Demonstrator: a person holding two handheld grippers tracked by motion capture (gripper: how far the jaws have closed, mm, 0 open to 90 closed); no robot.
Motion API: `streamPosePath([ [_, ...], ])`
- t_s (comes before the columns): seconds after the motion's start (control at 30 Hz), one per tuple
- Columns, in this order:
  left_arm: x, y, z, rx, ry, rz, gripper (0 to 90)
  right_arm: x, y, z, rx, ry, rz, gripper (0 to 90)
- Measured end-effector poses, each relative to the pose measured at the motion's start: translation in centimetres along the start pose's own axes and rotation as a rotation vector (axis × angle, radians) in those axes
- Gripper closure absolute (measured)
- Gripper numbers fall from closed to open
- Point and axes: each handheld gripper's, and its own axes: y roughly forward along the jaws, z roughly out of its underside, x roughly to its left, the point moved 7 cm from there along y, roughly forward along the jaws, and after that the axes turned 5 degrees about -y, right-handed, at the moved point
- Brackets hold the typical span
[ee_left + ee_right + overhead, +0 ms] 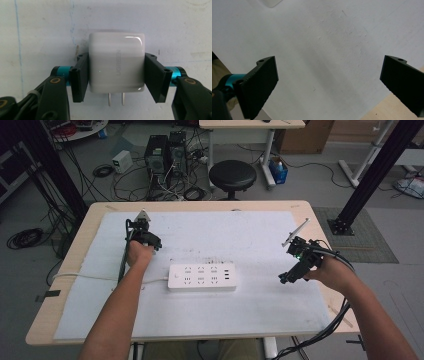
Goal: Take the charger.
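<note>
The left gripper (116, 75) is clamped on the glossy white cube charger w/ 2 metal prongs (116, 66) near the white mat's (260, 230) left edge, right gripper (328, 82) spread & empty by its right edge; plugging into the white rectangular power strip (202, 277) at mat centre is still left, I'd judge.

In the high view, the white charger (117, 66) is hidden under the left gripper (145, 236). In the right gripper view, a pale object (272, 2) is cut off by the top edge.

White charger (116, 66) — clamped in gripper (116, 77), prongs out
</note>
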Motion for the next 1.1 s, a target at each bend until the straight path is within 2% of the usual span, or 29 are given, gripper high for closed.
streamPosePath([
  [0.03, 0.0, -0.2, 0.0, -0.010, 0.015, -0.002, 42.3, 0.0, -0.1, 0.0, 0.000, 0.002, 0.002, 1.3],
  [0.1, 0.0, -0.3, -0.1, -0.018, 0.016, 0.000, 42.4, -0.1, -0.1, 0.0, -0.004, 0.008, 0.004, 1.3],
  [0.13, -0.1, -0.8, -0.1, -0.027, 0.040, 0.009, 42.4, -0.1, -0.1, 0.0, -0.005, 0.008, 0.005, 1.3],
  [0.23, 0.0, -1.3, -0.1, -0.036, 0.053, 0.023, 42.4, -0.1, 0.0, 0.0, -0.004, 0.009, 0.007, 1.2],
  [0.33, 0.3, -2.4, -0.1, -0.058, 0.082, 0.038, 42.4, -0.1, -0.1, 0.0, -0.006, 0.013, 0.009, 1.3],
  [0.37, 0.5, -3.2, -0.1, -0.074, 0.100, 0.050, 42.4, -0.1, -0.1, 0.0, -0.011, 0.008, 0.011, 1.3],
  [0.43, 0.6, -3.7, 0.0, -0.081, 0.105, 0.057, 42.4, -0.1, -0.2, 0.0, -0.012, 0.009, 0.011, 1.3],
  [0.47, 0.6, -4.6, 0.1, -0.103, 0.127, 0.070, 42.4, -0.1, -0.1, 0.0, -0.011, 0.004, 0.010, 1.3],
  [0.5, 0.6, -5.1, 0.2, -0.102, 0.147, 0.075, 42.4, 0.0, -0.2, 0.0, -0.007, 0.011, 0.010, 1.3],
  [0.57, 0.6, -5.5, 0.3, -0.111, 0.156, 0.077, 42.4, 0.0, -0.1, -0.1, -0.010, 0.005, 0.010, 1.3],
  [0.63, 0.4, -6.4, 0.4, -0.126, 0.187, 0.082, 42.4, 0.1, -0.1, -0.1, -0.012, 0.001, 0.009, 1.3],
  [0.67, 0.1, -7.5, 0.7, -0.142, 0.222, 0.099, 42.4, 0.2, -0.2, -0.2, -0.011, -0.005, 0.009, 1.3],
  [0.7, 0.1, -7.5, 0.7, -0.142, 0.222, 0.099, 42.4, 0.2, -0.2, -0.2, -0.011, -0.005, 0.009, 1.3],
  [0.73, 0.0, -8.0, 0.9, -0.145, 0.239, 0.108, 42.4, 0.3, -0.2, -0.2, -0.012, 0.003, 0.008, 1.3],
  [0.77, -0.4, -8.9, 1.2, -0.156, 0.276, 0.122, 42.4, 0.4, -0.3, -0.2, -0.016, 0.000, 0.010, 1.3],
  [0.8, -0.6, -9.4, 1.3, -0.162, 0.295, 0.131, 42.4, 0.4, -0.3, -0.2, -0.017, -0.001, 0.009, 1.3],
  [0.83, -0.6, -9.4, 1.3, -0.162, 0.295, 0.131, 42.4, 0.4, -0.3, -0.2, -0.020, -0.005, 0.010, 1.3],
  [0.87, -1.0, -10.3, 1.7, -0.169, 0.333, 0.153, 42.4, 0.5, -0.4, -0.2, -0.018, -0.003, 0.010, 1.3],
  [0.93, -1.2, -10.7, 1.8, -0.176, 0.348, 0.163, 42.4, 0.6, -0.4, -0.1, -0.019, -0.004, 0.011, 1.3],
  [1.0, -1.8, -12.0, 2.4, -0.178, 0.412, 0.192, 42.4, 0.6, -0.5, -0.1, -0.026, -0.003, 0.013, 1.3],
  [1.07, -1.9, -12.2, 2.6, -0.180, 0.424, 0.195, 42.4, 0.6, -0.6, -0.1, -0.025, 0.002, 0.015, 1.3],
  [1.1, -2.1, -12.7, 2.8, -0.180, 0.449, 0.204, 42.4, 0.6, -0.6, -0.1, -0.025, 0.002, 0.015, 1.3],
])
